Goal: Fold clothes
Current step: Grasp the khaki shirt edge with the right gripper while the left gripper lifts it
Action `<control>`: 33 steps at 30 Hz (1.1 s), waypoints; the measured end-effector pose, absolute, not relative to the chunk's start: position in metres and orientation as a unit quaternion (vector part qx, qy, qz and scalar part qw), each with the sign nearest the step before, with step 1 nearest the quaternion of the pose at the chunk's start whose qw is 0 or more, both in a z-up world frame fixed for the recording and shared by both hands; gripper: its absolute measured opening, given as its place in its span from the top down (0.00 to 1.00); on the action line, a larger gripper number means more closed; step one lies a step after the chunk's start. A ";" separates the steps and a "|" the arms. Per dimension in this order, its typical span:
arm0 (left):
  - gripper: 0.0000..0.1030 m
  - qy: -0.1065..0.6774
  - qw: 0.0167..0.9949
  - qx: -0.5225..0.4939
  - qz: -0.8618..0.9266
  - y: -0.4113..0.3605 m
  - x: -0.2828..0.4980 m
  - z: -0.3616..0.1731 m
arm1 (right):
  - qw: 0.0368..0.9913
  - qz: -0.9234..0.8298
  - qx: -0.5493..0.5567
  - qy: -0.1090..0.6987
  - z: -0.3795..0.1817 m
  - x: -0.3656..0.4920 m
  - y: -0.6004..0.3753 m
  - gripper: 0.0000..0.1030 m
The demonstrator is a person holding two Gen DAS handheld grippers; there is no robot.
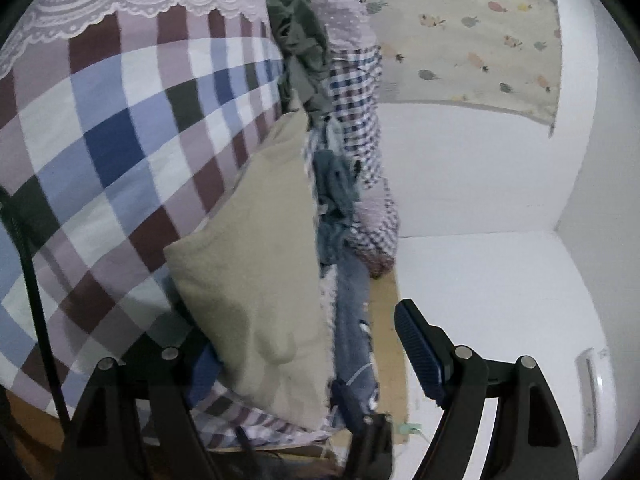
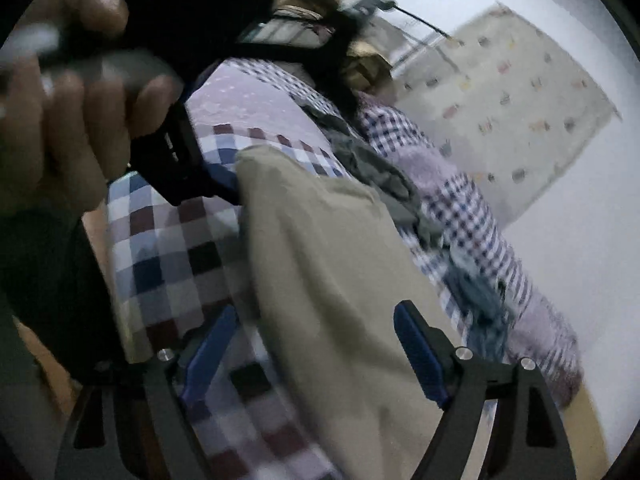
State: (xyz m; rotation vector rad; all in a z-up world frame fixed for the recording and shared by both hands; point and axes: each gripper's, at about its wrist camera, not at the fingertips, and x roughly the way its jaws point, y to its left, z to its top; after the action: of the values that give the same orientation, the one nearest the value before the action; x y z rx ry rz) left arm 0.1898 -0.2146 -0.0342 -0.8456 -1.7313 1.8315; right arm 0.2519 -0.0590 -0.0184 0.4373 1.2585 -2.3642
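My left gripper and right gripper, both spread wide, straddle the beige garment lying between their fingers.

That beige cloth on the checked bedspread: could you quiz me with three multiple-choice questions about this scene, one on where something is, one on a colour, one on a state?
1. Where does the beige cloth lie?
A. on the checked bedspread
B. on the white wall
C. on a chair

2. What colour are the gripper pads?
A. red
B. blue
C. yellow

3. How does the right gripper stand?
A. shut on the cloth
B. open, fingers apart
C. out of view

Answers: 1 A, the cloth spreads over the checks in both views. 2 B, ribbed blue pads line the black fingers. 3 B, a wide gap shows between its pads, with the cloth lying beyond.
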 end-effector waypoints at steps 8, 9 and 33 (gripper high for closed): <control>0.20 -0.642 0.274 -0.285 0.657 -0.216 0.184 -0.030 | 0.194 -0.840 0.112 0.494 -0.044 0.218 -0.096 0.18; 0.20 -0.642 0.272 -0.284 0.658 -0.216 0.184 -0.030 | 0.193 -0.839 0.111 0.496 -0.044 0.213 -0.098 0.18; 0.20 -0.580 0.208 -0.301 0.728 -0.215 0.184 -0.025 | 0.222 -0.845 0.142 0.466 -0.010 0.191 -0.117 0.95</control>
State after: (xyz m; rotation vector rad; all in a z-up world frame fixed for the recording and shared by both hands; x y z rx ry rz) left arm 0.1845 -0.2155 -0.0249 -0.8381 -1.6140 2.0253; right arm 0.1914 -0.1169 -0.0099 0.3913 1.2861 -2.3345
